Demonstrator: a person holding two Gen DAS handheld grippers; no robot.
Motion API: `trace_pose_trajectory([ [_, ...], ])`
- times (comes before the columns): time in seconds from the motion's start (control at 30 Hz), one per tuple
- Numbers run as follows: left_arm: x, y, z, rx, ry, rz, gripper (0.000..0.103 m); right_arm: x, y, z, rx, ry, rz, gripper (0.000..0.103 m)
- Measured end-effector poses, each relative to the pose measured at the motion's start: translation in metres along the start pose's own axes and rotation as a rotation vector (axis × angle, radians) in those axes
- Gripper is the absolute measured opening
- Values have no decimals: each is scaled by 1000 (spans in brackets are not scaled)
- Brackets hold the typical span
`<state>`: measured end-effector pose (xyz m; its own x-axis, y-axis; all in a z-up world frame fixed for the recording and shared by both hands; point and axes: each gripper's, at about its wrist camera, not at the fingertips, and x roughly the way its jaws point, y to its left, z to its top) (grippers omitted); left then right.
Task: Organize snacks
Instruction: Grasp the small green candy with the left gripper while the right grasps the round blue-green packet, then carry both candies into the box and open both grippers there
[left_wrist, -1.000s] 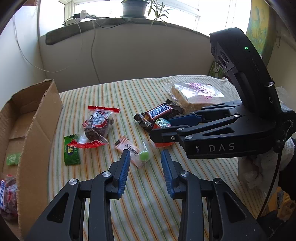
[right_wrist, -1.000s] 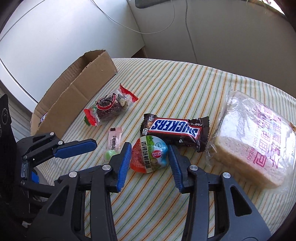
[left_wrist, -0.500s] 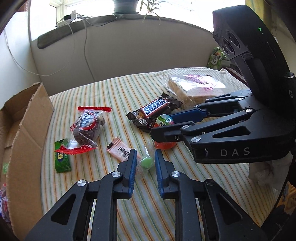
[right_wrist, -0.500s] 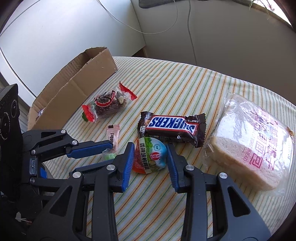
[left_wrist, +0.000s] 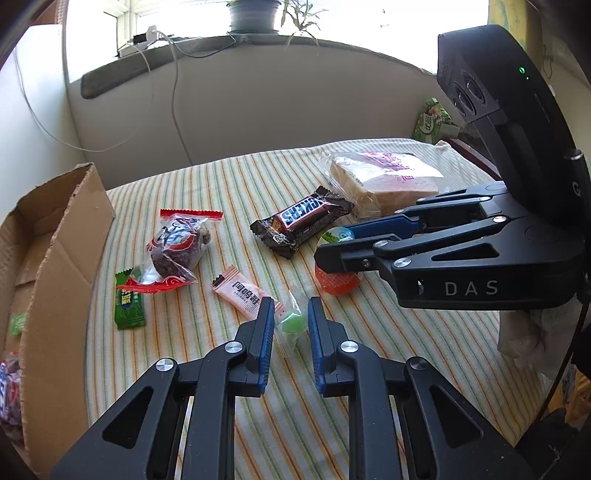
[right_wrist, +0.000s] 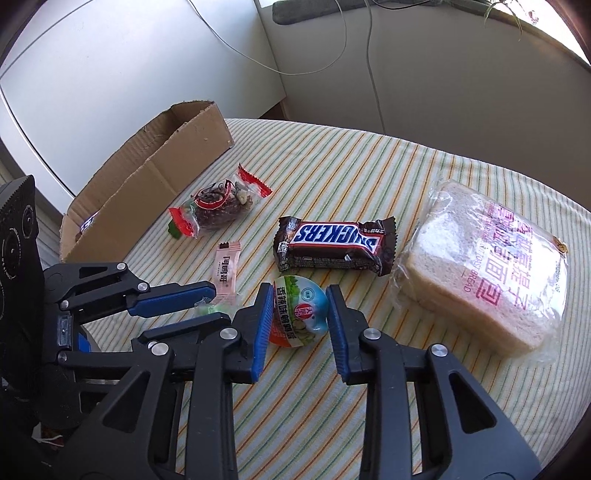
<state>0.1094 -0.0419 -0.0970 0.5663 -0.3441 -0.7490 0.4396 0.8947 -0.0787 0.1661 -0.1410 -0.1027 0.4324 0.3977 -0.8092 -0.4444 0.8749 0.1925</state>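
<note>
Between left gripper (left_wrist: 290, 320) pads: green candy (left_wrist: 291, 322), pads closed in on its wrapper.
Right gripper (right_wrist: 300, 313): closing on round snack cup (right_wrist: 300, 311), pads touching.

Both wrist views look steeply down, close over the same striped tablecloth (left_wrist: 369, 369), each catching the other gripper.

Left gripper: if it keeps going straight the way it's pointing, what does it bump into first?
Probably the green candy, which already sits between the left gripper fingers; just under it is the striped tablecloth.
</note>
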Motion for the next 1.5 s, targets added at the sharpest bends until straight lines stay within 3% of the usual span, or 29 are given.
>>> trace_pose_trajectory([
  [0.37, -46, 23, 3, -70, -90, 26, 17, -30, 17, 9, -34, -78, -13, 29],
  [0.63, -76, 61, 2, -144, -149, 100, 17, -37, 49, 37, -81, -123, -3, 29],
  [1.07, -121, 132, -19, -285, -216, 225, 17, -17, 114, 77, -164, -156, 57, 29],
  [1.5, -138, 185, -45, -402, -217, 317, 17, 18, 164, 91, -231, -120, 117, 29],
])
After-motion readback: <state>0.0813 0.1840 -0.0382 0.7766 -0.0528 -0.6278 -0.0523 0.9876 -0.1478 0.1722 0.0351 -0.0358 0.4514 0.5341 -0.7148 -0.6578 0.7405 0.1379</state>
